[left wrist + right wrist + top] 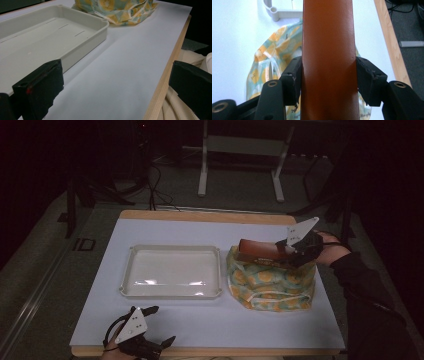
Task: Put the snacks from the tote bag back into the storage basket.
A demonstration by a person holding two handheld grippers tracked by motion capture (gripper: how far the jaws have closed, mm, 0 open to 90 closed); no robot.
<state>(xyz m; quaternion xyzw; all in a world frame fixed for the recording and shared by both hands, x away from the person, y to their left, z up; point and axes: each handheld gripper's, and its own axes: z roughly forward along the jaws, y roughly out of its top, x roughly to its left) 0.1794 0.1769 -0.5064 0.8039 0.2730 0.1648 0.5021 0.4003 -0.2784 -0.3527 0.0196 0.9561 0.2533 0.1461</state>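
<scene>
A long reddish-brown box (257,249) (328,57) hangs just above a patterned cloth bag (271,279) (274,62) on the right of the table. My right gripper (290,251) (328,75) is shut on the box, its black pads pressing both long sides. A white plastic tray (172,270) (82,37) lies in the middle of the table with nothing in it. My left gripper (159,326) (115,90) rests at the table's front left edge, jaws wide apart with only bare table between them. The bag's corner (117,10) lies beyond the tray in the left gripper view.
A white sheet covers the wooden table (210,322). The table's wooden front edge (162,85) runs close to my left gripper, with the person's light trousers (175,105) beyond it. A metal stand (240,150) and cables lie on the floor behind the table.
</scene>
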